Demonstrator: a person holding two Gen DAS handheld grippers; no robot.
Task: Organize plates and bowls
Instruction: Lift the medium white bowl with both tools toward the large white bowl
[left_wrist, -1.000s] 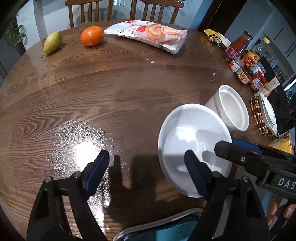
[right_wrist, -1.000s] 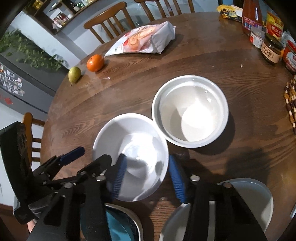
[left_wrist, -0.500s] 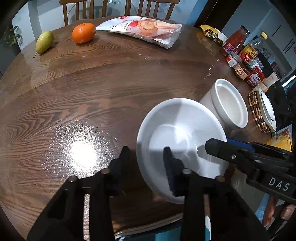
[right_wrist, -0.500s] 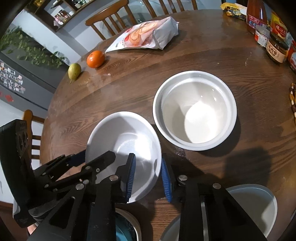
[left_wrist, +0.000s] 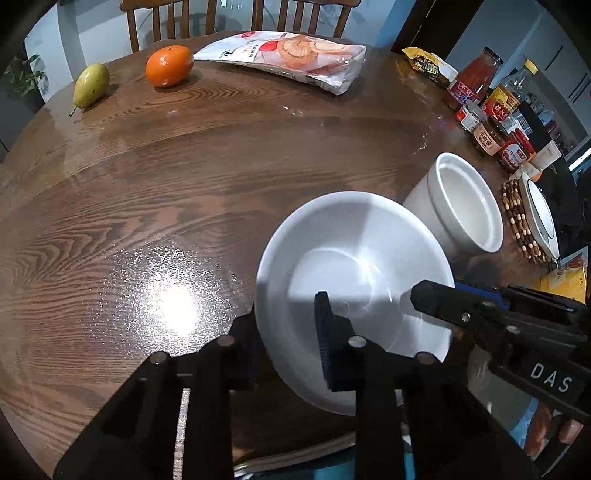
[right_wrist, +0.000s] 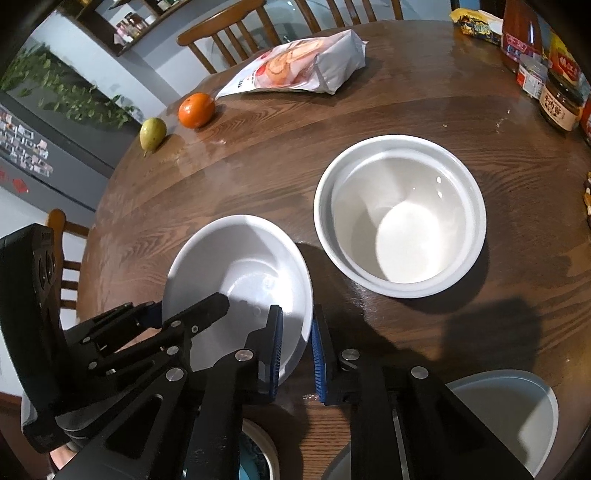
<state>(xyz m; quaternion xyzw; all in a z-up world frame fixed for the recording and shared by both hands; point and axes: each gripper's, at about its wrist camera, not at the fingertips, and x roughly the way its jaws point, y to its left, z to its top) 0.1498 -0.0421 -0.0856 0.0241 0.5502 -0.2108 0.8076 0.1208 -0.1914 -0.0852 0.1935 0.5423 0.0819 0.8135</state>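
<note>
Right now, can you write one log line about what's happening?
left gripper: jaws just closed on bowl rim | right gripper: same bowl, opposite rim | bowl on table

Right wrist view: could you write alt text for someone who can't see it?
Two black handheld grippers, right and left, clamp opposite rims of a shallow white bowl on a round wooden table. Beside it stands a deeper white bowl; farther off lie an orange, a pear and a snack bag.

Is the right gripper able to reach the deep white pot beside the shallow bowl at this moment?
Probably not right away: the right gripper has just been closing on the shallow bowl's rim, as has the left gripper. The deep white pot stands unobstructed just beyond, so it looks reachable after releasing.
</note>
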